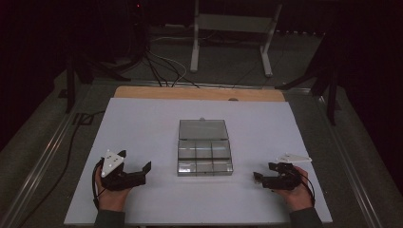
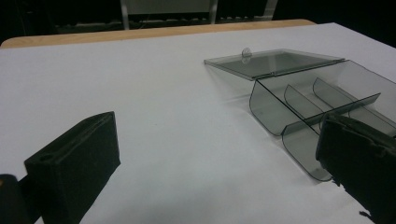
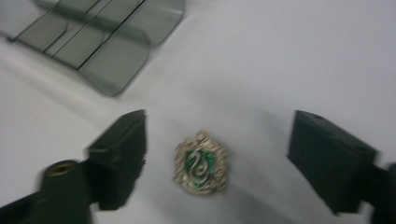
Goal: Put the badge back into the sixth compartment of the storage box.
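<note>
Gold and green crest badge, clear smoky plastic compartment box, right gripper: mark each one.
Gold and green crest badge (image 3: 201, 162), right gripper view, green centre.
Clear smoky plastic compartment box (image 1: 205, 169), high view, front wall.
Right gripper (image 3: 217, 161), right gripper view, midway between jaws.

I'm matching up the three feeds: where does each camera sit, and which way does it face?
High view: above the person's side, facing forward and down on the table; both hands, left gripper, right gripper.
Left gripper view: rides the left gripper, looking across the table between open jaws.
Right gripper view: rides the right gripper, looking down at a badge.
Shared: the clear box, in all three.
</note>
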The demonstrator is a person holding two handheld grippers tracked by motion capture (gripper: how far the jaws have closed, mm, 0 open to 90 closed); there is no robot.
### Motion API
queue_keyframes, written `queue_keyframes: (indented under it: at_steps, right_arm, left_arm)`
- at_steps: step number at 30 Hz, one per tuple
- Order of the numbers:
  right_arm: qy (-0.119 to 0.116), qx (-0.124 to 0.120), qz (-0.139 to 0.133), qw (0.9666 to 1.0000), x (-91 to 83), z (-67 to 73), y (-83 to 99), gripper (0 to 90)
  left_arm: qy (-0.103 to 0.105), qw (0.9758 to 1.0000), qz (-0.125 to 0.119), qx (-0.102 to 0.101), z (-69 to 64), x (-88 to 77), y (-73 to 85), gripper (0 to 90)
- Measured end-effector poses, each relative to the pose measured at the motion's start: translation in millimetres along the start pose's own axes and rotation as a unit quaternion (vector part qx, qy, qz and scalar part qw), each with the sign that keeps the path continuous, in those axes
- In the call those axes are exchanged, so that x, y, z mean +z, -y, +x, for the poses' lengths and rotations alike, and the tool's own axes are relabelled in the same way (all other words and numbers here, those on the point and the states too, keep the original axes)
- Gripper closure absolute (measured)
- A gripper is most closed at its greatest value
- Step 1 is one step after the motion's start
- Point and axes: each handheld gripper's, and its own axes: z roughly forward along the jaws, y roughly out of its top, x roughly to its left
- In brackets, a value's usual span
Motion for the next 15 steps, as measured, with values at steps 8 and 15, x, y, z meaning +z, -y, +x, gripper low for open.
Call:
queue_keyframes:
  at_steps: [8,15]
  right_arm:
    - [-0.013,-0.013,0.034,0.9993,6.8,-0.2,5.3,49.8]
    - [0.001,-0.022,0.059,0.998,11.7,3.4,6.2,57.0]
  left_arm:
    - [0.0,1.0,0.001,0.0,-0.2,0.1,0.2,1.3]
    - [-0.001,1.0,0.004,0.0,-0.8,1.0,0.6,1.3]
